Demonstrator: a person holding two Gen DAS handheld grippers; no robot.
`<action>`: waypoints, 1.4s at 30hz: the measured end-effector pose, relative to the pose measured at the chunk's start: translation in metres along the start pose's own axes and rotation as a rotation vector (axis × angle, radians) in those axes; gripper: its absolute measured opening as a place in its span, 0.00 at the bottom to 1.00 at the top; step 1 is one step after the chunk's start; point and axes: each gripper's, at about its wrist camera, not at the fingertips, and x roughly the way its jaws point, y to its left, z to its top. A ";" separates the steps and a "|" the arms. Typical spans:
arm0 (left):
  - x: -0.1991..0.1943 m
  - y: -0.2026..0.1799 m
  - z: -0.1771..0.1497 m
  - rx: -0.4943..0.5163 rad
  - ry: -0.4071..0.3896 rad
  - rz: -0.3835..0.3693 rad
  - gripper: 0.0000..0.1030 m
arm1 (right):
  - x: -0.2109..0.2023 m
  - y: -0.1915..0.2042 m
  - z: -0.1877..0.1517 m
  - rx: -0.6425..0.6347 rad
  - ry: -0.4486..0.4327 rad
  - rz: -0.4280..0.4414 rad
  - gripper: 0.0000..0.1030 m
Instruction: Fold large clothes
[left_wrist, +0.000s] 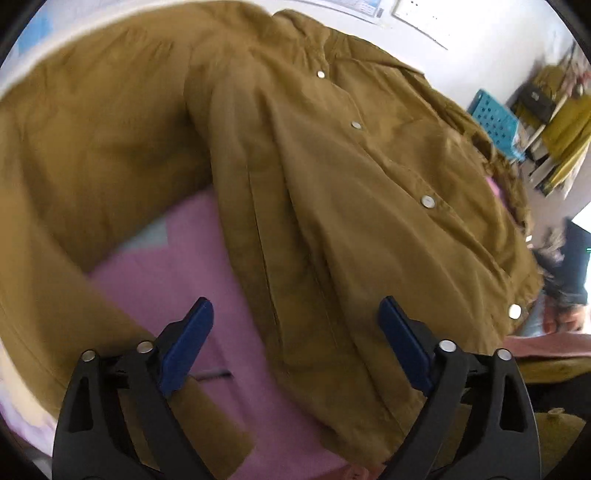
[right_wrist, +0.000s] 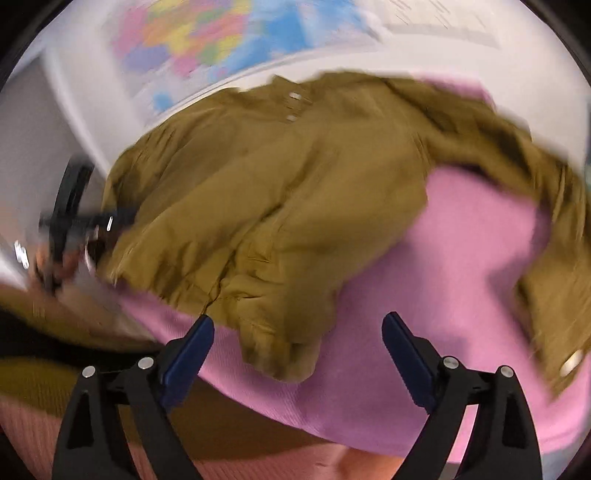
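A large olive-brown jacket (left_wrist: 314, 166) with silver snap buttons (left_wrist: 427, 201) lies spread on a pink cover (left_wrist: 166, 280). My left gripper (left_wrist: 295, 332) is open and empty, just above the jacket's lower front edge. In the right wrist view the jacket (right_wrist: 277, 192) lies bunched on the pink cover (right_wrist: 424, 295), one sleeve to the right (right_wrist: 546, 258). My right gripper (right_wrist: 297, 347) is open and empty, with the jacket's cuff corner between its fingers. The left gripper (right_wrist: 74, 218) shows blurred at the jacket's left edge.
A white wall with a coloured map (right_wrist: 221, 40) stands behind the surface. A blue perforated crate (left_wrist: 495, 122) and shelves with yellow cloth (left_wrist: 561, 129) are at the far right. A dark garment pile (left_wrist: 565, 266) lies to the right.
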 end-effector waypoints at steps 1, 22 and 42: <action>0.000 0.002 -0.006 -0.016 0.011 -0.038 0.95 | 0.002 -0.004 0.000 0.025 0.001 0.037 0.17; -0.020 0.007 -0.013 -0.051 0.032 -0.021 0.73 | -0.076 -0.056 -0.028 0.245 -0.079 -0.165 0.42; -0.035 -0.065 -0.044 0.190 0.015 -0.060 0.90 | 0.007 0.098 0.020 -0.550 0.058 -0.096 0.28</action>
